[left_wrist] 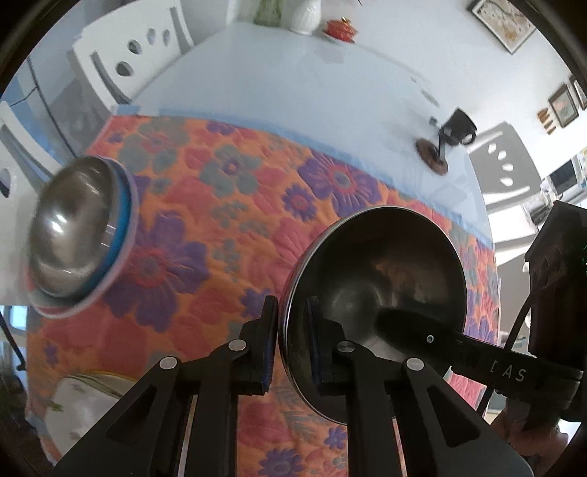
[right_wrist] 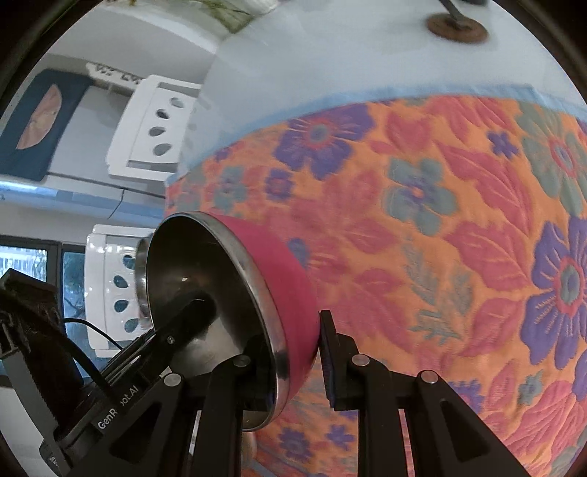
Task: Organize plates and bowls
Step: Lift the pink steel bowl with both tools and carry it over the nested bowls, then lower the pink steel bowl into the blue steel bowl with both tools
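The steel bowl (left_wrist: 374, 293), up above the flowery cloth (left_wrist: 227, 205), is pinched by its rim in both the left gripper (left_wrist: 291, 345) and right gripper (right_wrist: 293, 359), so it could slip and fall if either lets go.

the blue-rimmed steel bowl (left_wrist: 79, 235) at the left edge of the left wrist view is smeared by motion blur. a white floral plate (left_wrist: 79, 414) at lower left is partly hidden behind the left gripper (left_wrist: 290, 345). a small red object (left_wrist: 340, 28) far back is too small to identify. in the right wrist view, a round brown base (right_wrist: 456, 27) is cut off by the top edge.
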`<state>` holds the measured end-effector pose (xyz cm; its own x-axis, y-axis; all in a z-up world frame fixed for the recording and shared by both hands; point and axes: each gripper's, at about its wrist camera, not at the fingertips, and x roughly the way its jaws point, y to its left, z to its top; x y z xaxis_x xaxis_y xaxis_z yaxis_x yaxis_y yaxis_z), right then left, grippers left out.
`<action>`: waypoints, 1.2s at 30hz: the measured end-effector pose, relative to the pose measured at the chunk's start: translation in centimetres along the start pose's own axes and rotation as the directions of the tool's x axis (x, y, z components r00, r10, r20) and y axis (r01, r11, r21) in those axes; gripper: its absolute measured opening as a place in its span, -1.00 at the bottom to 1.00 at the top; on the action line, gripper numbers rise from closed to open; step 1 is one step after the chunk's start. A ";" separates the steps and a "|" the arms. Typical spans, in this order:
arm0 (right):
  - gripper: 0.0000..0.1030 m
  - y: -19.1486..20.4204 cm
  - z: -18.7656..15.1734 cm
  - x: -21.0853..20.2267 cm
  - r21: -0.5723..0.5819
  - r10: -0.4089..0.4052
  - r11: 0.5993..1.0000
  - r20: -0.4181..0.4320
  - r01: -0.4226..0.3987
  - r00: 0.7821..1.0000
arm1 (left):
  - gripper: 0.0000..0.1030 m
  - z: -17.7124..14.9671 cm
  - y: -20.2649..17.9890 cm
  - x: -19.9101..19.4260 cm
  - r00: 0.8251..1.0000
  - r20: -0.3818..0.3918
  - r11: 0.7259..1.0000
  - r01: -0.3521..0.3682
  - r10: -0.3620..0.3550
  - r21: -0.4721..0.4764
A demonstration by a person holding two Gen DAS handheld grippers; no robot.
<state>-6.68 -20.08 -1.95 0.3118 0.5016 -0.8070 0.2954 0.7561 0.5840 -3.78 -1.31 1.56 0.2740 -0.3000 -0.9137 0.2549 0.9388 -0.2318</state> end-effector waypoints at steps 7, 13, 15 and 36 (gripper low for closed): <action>-0.62 5.2 0.5 0.4 -0.068 0.012 0.998 0.011 -0.011 1.000 | -0.77 1.6 3.4 -3.0 0.999 0.044 0.999 -0.016 0.018 -0.043; -0.59 9.4 1.2 0.5 -0.116 0.041 0.993 0.032 -0.037 0.999 | -0.77 2.9 6.7 -5.3 0.996 0.084 0.997 -0.017 0.023 -0.078; -0.59 11.1 1.5 0.8 -0.134 0.042 0.990 0.036 -0.037 0.998 | -0.77 3.5 8.1 -6.0 0.995 0.095 0.996 -0.019 0.027 -0.088; -0.59 20.3 2.7 10.3 -0.221 -0.029 0.975 -0.072 0.013 0.997 | -0.77 6.2 20.0 -5.0 0.998 0.055 0.981 -0.019 0.031 -0.194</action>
<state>4.90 -0.73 1.84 0.2375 0.5083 -0.8278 0.0926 0.8365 0.5401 5.71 17.94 3.52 0.3326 -0.2800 -0.9005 0.0651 0.9594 -0.2743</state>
